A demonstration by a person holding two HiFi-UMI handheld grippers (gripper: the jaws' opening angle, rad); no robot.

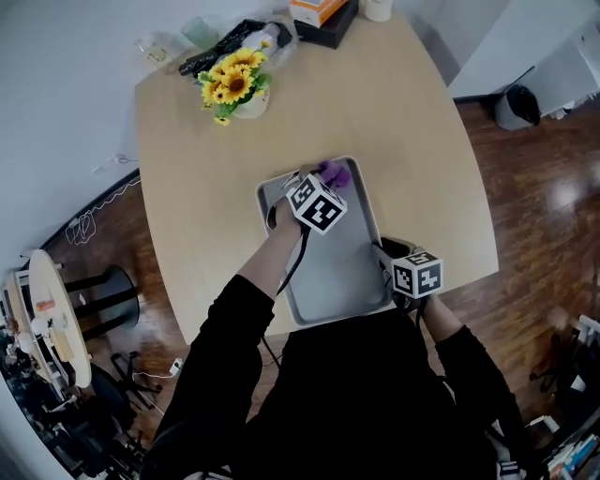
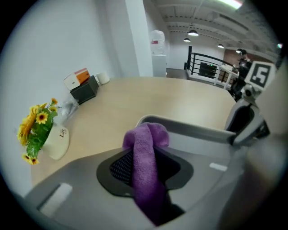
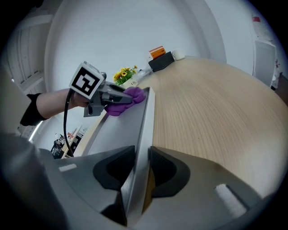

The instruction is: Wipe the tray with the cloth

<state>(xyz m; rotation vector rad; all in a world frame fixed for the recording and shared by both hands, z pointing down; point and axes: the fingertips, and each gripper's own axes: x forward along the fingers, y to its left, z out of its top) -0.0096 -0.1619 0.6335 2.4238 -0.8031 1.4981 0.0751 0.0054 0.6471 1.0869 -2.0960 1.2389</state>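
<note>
Well left of the tray (image 1: pixel 342 272), down on the floor (image 1: pixel 122 225), stands a round black stool (image 1: pixel 111 286). Beyond the tray's far-left corner and well apart from it, a bunch of sunflowers (image 1: pixel 232 80) sits in a white pot (image 1: pixel 251 105) on the pale wooden worktop (image 1: pixel 187 159). Farther beyond the tray's far end, a black box (image 1: pixel 330 30) carries an orange-and-white carton (image 1: pixel 317 9). The tray itself is grey with a low raised rim and lies lengthwise at the near middle of the worktop, its near end at the worktop's edge. The left tool (image 2: pixel 145 167) reaches in over the tray's left rim and points steeply down towards the tray's far-right corner. Its jaws stand narrow and are clamped on the purple cloth (image 2: pixel 146 148), which runs up between the pads and folds over in a bunched loop just past their tips. The cloth is inside the tray at that far-right corner, close to the far rim. It seems to rest on the tray's floor, though the tool and its marker cube hide the contact in the head view. The right tool (image 3: pixel 137 173) is at the tray's right rim, near the near-right corner. Its jaws are pinched on the upright rim, one pad inside the tray and the other outside. Well right of the tray, off the worktop, a grey bin (image 1: pixel 517 106) stands on the dark wood floor
</note>
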